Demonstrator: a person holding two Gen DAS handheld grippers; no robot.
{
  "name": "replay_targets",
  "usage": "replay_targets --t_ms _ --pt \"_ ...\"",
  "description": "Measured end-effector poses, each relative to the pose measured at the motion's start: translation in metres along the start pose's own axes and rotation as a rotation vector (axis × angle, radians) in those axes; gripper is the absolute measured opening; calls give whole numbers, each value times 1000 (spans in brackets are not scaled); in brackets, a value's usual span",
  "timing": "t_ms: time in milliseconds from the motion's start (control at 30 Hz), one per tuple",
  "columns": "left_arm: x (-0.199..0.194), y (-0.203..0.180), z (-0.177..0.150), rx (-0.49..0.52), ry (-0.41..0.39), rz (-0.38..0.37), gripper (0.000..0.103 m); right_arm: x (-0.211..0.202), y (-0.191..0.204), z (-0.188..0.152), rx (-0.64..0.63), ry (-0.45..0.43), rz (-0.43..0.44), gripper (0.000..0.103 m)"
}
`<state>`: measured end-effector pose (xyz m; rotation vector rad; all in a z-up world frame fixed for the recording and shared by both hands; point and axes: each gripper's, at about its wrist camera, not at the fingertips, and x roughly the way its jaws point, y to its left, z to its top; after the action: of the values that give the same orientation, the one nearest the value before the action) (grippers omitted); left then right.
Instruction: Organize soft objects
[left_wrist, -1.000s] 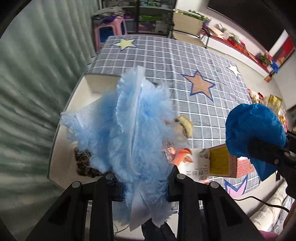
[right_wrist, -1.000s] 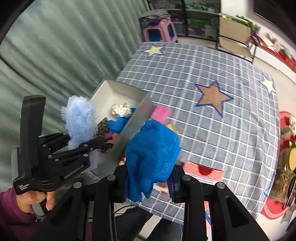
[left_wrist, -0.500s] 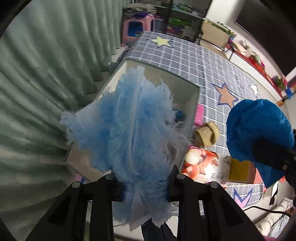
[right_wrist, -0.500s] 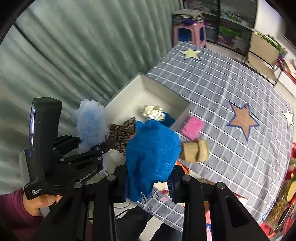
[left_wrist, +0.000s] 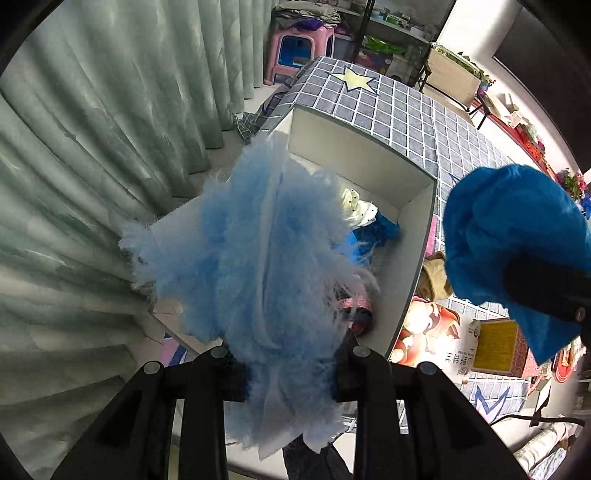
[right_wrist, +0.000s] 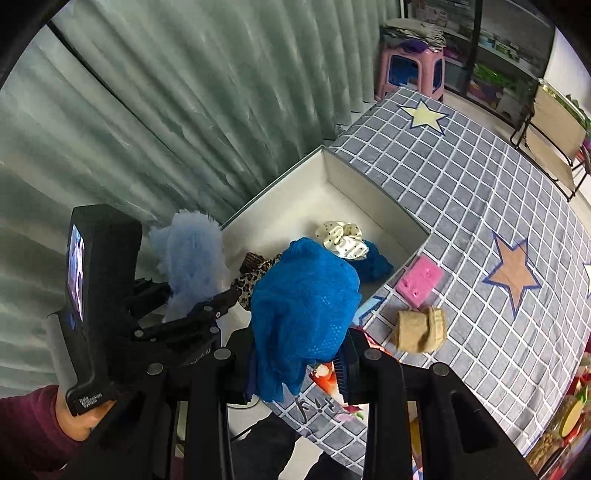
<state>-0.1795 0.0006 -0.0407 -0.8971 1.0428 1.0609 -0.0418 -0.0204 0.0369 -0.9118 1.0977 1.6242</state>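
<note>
My left gripper (left_wrist: 290, 373) is shut on a fluffy light-blue cloth (left_wrist: 255, 266), held above the near end of a white open box (left_wrist: 424, 236). The same fluffy cloth (right_wrist: 192, 258) and left gripper (right_wrist: 207, 306) show at the left of the right wrist view. My right gripper (right_wrist: 295, 365) is shut on a bright blue mesh cloth (right_wrist: 306, 310), over the box's (right_wrist: 332, 162) near right corner; this blue cloth (left_wrist: 517, 240) also fills the right of the left wrist view. Inside the box lie a cream dotted scrunchie (right_wrist: 341, 242), a blue cloth (right_wrist: 375, 264) and a leopard-print piece (right_wrist: 247, 280).
On the grey checked tablecloth (right_wrist: 461, 177) beside the box lie a pink pad (right_wrist: 419, 282) and a tan rolled cloth (right_wrist: 421, 328). A picture book (left_wrist: 436, 339) and a yellow-red carton (left_wrist: 498, 343) lie near the table's front edge. Green curtains (right_wrist: 166, 92) hang left; a pink stool (right_wrist: 410, 70) stands beyond.
Both grippers moved left with their cloths, from over the table toward the box by the curtain. Both wrists rolled, so the box now lies under them.
</note>
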Motion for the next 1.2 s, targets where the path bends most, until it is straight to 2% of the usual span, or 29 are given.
replay_targets --t_ms 1200 --pt "23 0 22 10 23 16 31 43 -17 34 14 77 -20 34"
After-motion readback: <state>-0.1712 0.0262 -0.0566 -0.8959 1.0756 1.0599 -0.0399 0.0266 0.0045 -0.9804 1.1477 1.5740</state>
